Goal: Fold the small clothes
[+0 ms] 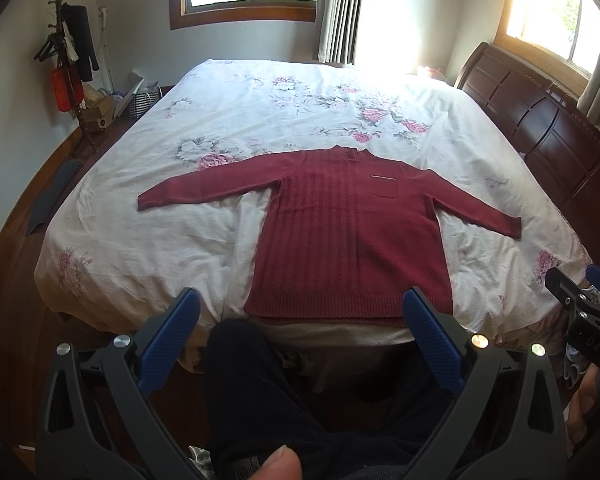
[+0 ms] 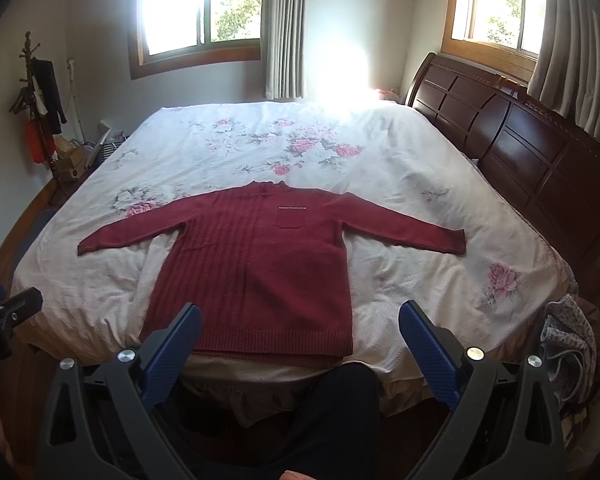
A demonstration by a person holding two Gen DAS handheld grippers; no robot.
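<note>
I hold my left gripper (image 1: 300,322) low at the bottom of its frame, pointed across the bed (image 1: 148,216), with the blue-padded fingers (image 1: 170,344) spread wide and nothing between them. My right gripper (image 2: 300,330) sits the same way in its own view, jaws wide apart and empty, level with the near edge of the mattress. Neither touches the cloth.

The red sweater (image 1: 348,240) lies flat in the middle of each frame on the floral bedspread, front up, collar toward the far window, both sleeves stretched out to the sides. Its ribbed hem reaches the near edge of the bed, just above my fingertips in the picture. A small chest pocket (image 2: 292,218) with a pale strip along its top shows right of centre.

My dark-trousered leg (image 1: 260,392) fills the lower middle between the left fingers, and a thumb tip shows at the very bottom edge.

At the right edge of the left view, the other gripper's black body bears the letters "DAS"; the rest is cut off. At the left edge of the right view, a scrap of white lettering is too cropped to read.
</note>
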